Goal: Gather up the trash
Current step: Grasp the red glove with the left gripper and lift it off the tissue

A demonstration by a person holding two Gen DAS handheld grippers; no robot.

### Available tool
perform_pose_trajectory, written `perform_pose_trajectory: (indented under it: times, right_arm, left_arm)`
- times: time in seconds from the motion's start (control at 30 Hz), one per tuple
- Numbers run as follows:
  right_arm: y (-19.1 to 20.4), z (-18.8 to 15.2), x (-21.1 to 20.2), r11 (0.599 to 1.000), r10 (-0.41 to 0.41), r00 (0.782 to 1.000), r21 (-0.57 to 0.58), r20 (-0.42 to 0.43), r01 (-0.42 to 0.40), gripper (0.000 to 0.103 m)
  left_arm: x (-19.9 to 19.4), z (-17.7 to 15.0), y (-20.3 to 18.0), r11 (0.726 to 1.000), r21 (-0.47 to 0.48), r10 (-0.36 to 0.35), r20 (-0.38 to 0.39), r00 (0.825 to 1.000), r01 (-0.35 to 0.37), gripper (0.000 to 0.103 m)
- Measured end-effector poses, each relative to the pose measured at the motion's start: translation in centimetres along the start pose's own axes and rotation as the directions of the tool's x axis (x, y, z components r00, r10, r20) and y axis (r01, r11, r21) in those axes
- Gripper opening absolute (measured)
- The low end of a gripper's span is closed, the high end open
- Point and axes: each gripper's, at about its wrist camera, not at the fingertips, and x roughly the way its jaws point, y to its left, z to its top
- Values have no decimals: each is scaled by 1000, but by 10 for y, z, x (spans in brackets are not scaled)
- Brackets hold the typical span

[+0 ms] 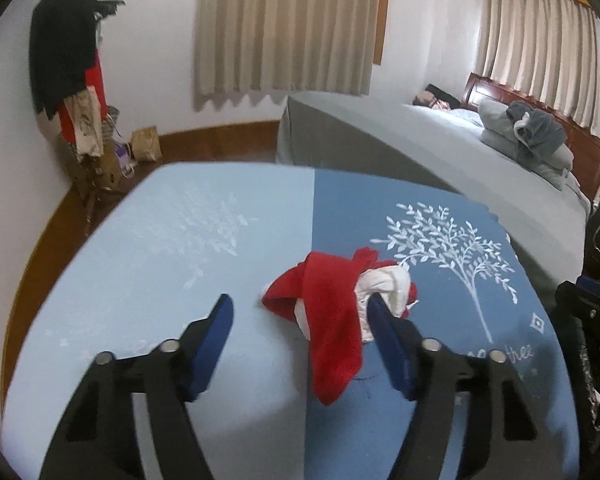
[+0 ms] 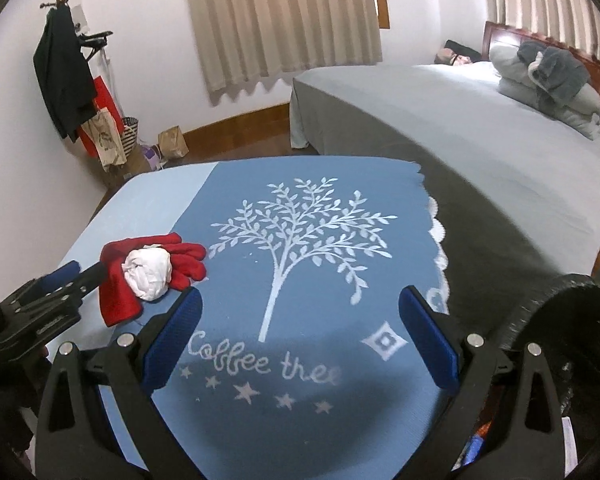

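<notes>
A crumpled white paper ball (image 1: 388,284) rests on a red glove (image 1: 332,320) on a table with a blue tablecloth (image 1: 140,280) that bears a white tree print. My left gripper (image 1: 298,308) is open around both. Its right pad touches the edge of the paper ball, and its left pad stands well clear of the glove. In the right wrist view the paper ball (image 2: 148,274) and the glove (image 2: 188,258) lie at the left, with the left gripper (image 2: 82,272) reaching in from the left edge. My right gripper (image 2: 300,294) hangs open over the tree print with nothing between its fingers.
A dark round object (image 2: 572,320) sits at the table's right side. Behind the table stands a bed (image 2: 460,128) with folded bedding (image 2: 548,76). A coat stand with hanging clothes (image 2: 64,80) and paper bags (image 2: 172,142) are by the far wall.
</notes>
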Motion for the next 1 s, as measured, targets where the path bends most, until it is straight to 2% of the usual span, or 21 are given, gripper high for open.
perform_pose_trajectory:
  times: [0.13, 0.2, 0.27, 0.3, 0.33, 0.47, 0.7, 0.87, 1.0]
  right_arm:
    - [4, -1, 10, 1000, 0, 1000, -15, -18, 0, 96]
    - [5, -3, 14, 1000, 2, 1000, -19, -28, -2, 96]
    - [7, -4, 16, 1000, 2, 999, -23, -34, -3, 96]
    - [7, -4, 17, 1000, 3, 999, -24, -36, -4, 96]
    - [8, -4, 17, 1000, 3, 999, -26, -37, -4, 96]
    - [10, -4, 18, 999, 6, 999, -31, -38, -7, 96]
    - [19, -2, 20, 999, 22, 999, -40, -35, -23, 96]
    - [28, 0, 20, 998, 38, 999, -49, -32, -39, 96]
    - [38, -1, 21, 997, 54, 998, -57, -30, -56, 96]
  left_arm:
    - [11, 2, 4, 1000, -9, -28, -8, 1000, 28, 64]
    - [16, 6, 3, 999, -6, -45, -10, 999, 45, 60]
    - [21, 7, 0, 998, -1, -68, -21, 997, 68, 43]
    - [22, 8, -1, 997, -3, -82, -25, 996, 82, 40]
    - [23, 9, -1, 996, -4, -93, -27, 995, 93, 30]
    - [20, 8, -7, 992, 4, -124, -16, 992, 124, 16]
    - [-9, 13, 2, 992, -39, -114, 70, 991, 117, 12]
    - [-33, 15, 18, 996, -63, -60, 116, 991, 68, 12]
    - [-40, 10, 30, 998, -59, -12, 108, 994, 19, 12]
